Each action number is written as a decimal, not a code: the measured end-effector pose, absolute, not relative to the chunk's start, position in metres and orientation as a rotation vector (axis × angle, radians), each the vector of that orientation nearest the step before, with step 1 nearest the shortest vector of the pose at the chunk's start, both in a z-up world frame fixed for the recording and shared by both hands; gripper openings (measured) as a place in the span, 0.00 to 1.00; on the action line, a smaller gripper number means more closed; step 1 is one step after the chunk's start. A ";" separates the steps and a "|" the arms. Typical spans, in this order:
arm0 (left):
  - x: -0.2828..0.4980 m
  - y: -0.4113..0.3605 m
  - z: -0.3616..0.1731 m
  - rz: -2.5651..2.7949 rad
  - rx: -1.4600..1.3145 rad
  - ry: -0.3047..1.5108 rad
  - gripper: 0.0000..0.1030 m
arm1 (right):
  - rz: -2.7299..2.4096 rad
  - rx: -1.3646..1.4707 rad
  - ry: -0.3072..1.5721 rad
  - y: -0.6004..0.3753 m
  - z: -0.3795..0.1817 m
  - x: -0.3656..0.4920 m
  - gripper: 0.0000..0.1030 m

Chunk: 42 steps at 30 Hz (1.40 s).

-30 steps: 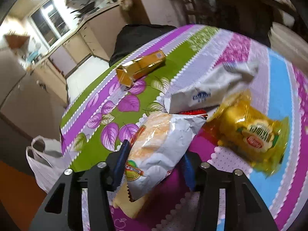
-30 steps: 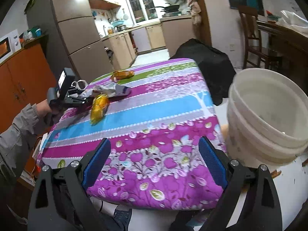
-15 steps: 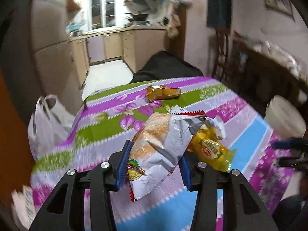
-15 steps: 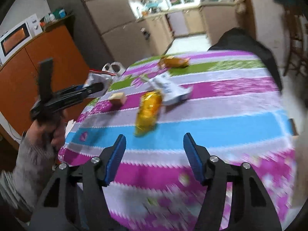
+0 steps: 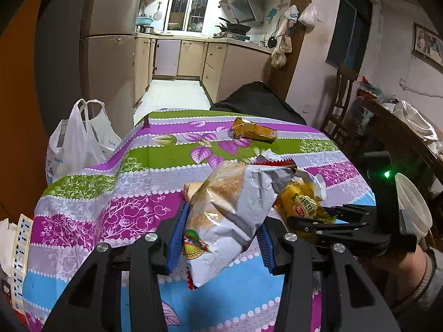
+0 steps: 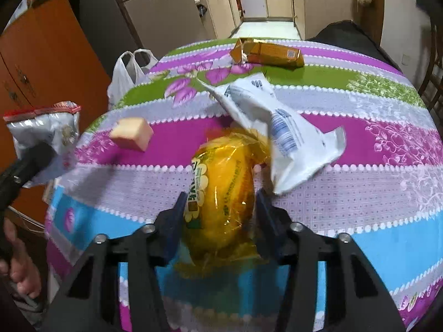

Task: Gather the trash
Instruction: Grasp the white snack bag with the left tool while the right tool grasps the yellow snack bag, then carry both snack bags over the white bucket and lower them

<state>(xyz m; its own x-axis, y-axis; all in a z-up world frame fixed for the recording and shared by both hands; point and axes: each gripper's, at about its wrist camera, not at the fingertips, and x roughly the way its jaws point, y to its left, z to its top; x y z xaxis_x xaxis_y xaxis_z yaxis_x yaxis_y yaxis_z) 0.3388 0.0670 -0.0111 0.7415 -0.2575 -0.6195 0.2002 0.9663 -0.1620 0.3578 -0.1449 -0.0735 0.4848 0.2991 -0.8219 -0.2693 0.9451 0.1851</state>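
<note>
My left gripper (image 5: 220, 235) is shut on a crumpled silver snack bag (image 5: 232, 215) and holds it above the table; the bag also shows at the left of the right wrist view (image 6: 44, 135). My right gripper (image 6: 221, 215) has its jaws on either side of a yellow snack packet (image 6: 221, 193) lying on the tablecloth, and I cannot tell whether they press it. The right gripper also shows in the left wrist view (image 5: 326, 224). A white wrapper (image 6: 279, 127), an orange carton (image 6: 265, 52) and a small tan block (image 6: 131, 134) lie on the table.
The table has a striped floral cloth (image 6: 360, 166). A white bucket (image 5: 412, 204) stands at the table's right side. A white plastic bag (image 5: 74, 141) hangs at the left edge. A black-covered chair (image 5: 257, 99) stands at the far end.
My left gripper has lifted the silver bag and pulled back from the table. My right gripper has swung from the bucket to the yellow packet, now between its jaws.
</note>
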 end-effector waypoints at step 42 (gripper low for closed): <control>0.267 -0.330 0.095 -0.874 -0.107 0.596 0.46 | -0.283 0.090 0.619 -0.478 0.088 0.145 0.33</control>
